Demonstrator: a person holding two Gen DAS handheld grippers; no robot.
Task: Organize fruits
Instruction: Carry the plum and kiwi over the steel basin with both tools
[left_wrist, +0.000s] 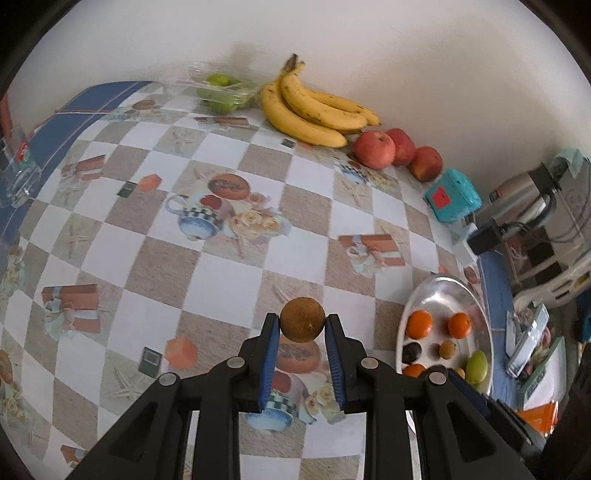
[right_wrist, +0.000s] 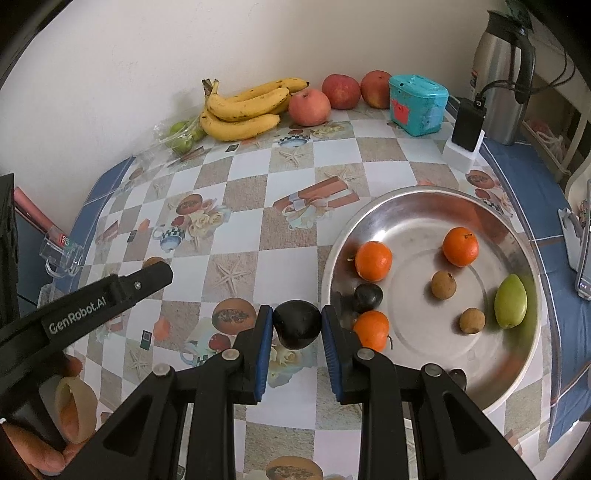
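Note:
My left gripper (left_wrist: 302, 325) is shut on a round brown fruit (left_wrist: 302, 319) and holds it above the checked tablecloth. My right gripper (right_wrist: 296, 325) is shut on a dark purple plum (right_wrist: 296, 324), just left of the steel plate (right_wrist: 424, 206). The plate holds three oranges (right_wrist: 373, 260), a second dark plum (right_wrist: 367, 296), two small brown fruits (right_wrist: 443, 284) and a green fruit (right_wrist: 510, 301). The plate also shows in the left wrist view (left_wrist: 439, 291). The left gripper's body (right_wrist: 110, 295) shows at the left of the right wrist view.
Along the wall lie bananas (right_wrist: 243, 109), three red apples (right_wrist: 308, 107), a clear box of green fruits (right_wrist: 183, 134) and a teal container (right_wrist: 417, 105). A black charger (right_wrist: 467, 127) and steel flask (right_wrist: 504, 70) stand at the right. A glass (left_wrist: 20, 177) stands at the left edge.

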